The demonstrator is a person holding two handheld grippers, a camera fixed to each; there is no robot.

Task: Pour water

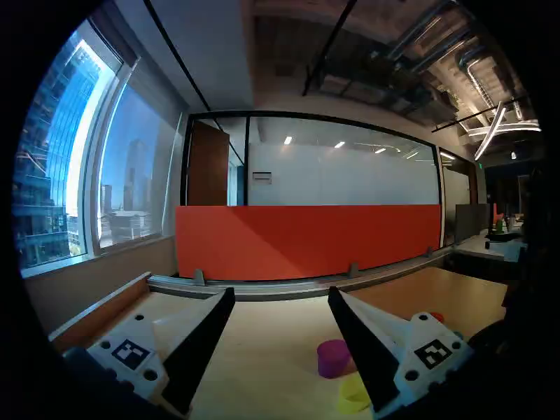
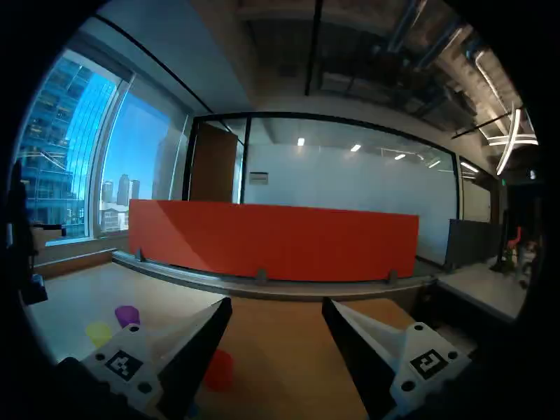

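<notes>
In the left gripper view my left gripper (image 1: 280, 301) stands open above a light wooden desk (image 1: 273, 350), nothing between its fingers. A purple cup (image 1: 332, 357) and a yellow cup (image 1: 352, 393) sit low on the desk beside the right finger, and a sliver of a red cup (image 1: 437, 316) shows past that finger. In the right gripper view my right gripper (image 2: 276, 308) is open and empty too. The red cup (image 2: 218, 369) sits just inside its left finger. The purple cup (image 2: 127, 314) and yellow cup (image 2: 99, 332) stand farther left on the desk.
An orange divider panel (image 1: 308, 241) runs along the desk's far edge, with a glass wall behind it. Tall windows (image 1: 77, 175) line the left side. More desks (image 2: 483, 280) with dark objects stand at the right. A dark object (image 2: 21, 252) stands at the left edge.
</notes>
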